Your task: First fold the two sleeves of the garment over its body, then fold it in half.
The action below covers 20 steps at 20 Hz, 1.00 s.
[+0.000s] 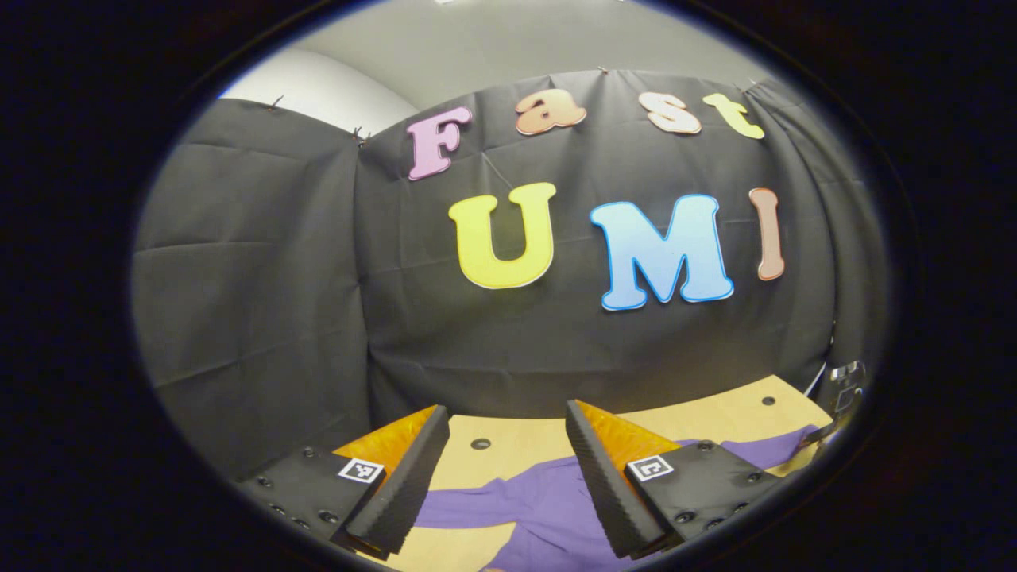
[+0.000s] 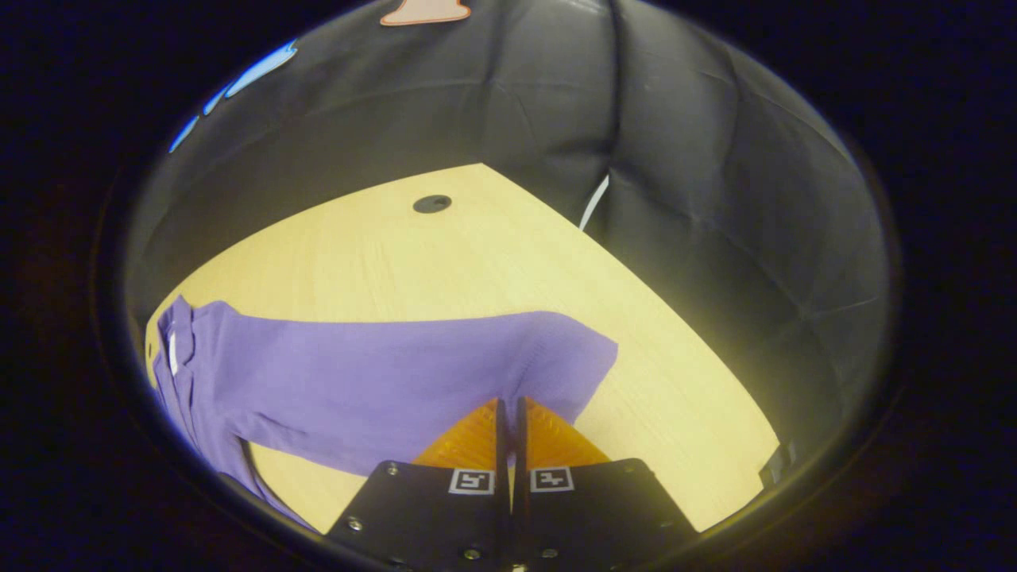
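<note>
Fingers of your right gripper (image 2: 508, 417) sit pressed together at the near edge of the purple garment (image 2: 381, 381); whether cloth is caught between them you cannot tell, since the tips lie right at the hem of the sleeve. From those tips the sleeve runs flat across the pale wooden counter (image 2: 493, 262) toward the collar, where a small white tag shows and the body bunches into folds at the counter's edge. Beyond the sleeve lies a dark round hole in the counter, and past that the black cloth wall.

Your left gripper (image 1: 507, 477) has its fingers spread wide, with nothing between them. Just beyond them the garment (image 1: 540, 508) lies on the counter (image 1: 516, 441), lightly wrinkled, one part trailing toward the counter's far corner.
</note>
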Each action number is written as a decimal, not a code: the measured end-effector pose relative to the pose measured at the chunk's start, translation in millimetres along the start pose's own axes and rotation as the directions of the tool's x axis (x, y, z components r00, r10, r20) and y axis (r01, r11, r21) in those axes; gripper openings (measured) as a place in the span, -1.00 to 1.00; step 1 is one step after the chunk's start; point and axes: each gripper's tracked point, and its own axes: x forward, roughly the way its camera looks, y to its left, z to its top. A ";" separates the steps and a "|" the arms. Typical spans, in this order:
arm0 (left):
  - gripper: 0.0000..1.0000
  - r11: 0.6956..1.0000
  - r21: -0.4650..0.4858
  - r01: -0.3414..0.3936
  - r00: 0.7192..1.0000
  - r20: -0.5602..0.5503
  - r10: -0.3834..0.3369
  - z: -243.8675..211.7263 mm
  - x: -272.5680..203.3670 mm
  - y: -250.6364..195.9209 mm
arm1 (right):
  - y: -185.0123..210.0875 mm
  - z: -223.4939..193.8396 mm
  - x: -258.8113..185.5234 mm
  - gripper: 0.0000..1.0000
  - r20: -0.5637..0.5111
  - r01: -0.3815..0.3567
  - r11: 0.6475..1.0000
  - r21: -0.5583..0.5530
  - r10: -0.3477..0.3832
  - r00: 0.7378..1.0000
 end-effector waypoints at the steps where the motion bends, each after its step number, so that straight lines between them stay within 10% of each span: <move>1: 0.86 1.000 -0.001 -0.005 1.000 -0.001 0.005 -0.7 -0.4 5.0 | 11.0 6.1 -4.7 -0.96 0.012 -0.022 1.000 0.003 0.022 1.000; 10: 0.86 0.998 -0.038 -0.053 0.999 -0.015 0.052 -15.2 -4.3 56.2 | 160.3 43.5 -57.9 -0.96 0.094 -0.255 0.964 -0.075 0.261 0.961; 20: 0.86 0.972 -0.018 -0.234 0.971 -0.055 0.232 -41.9 -40.9 157.1 | 358.5 -0.3 -112.6 -0.96 0.003 -0.481 0.837 -0.261 0.499 0.867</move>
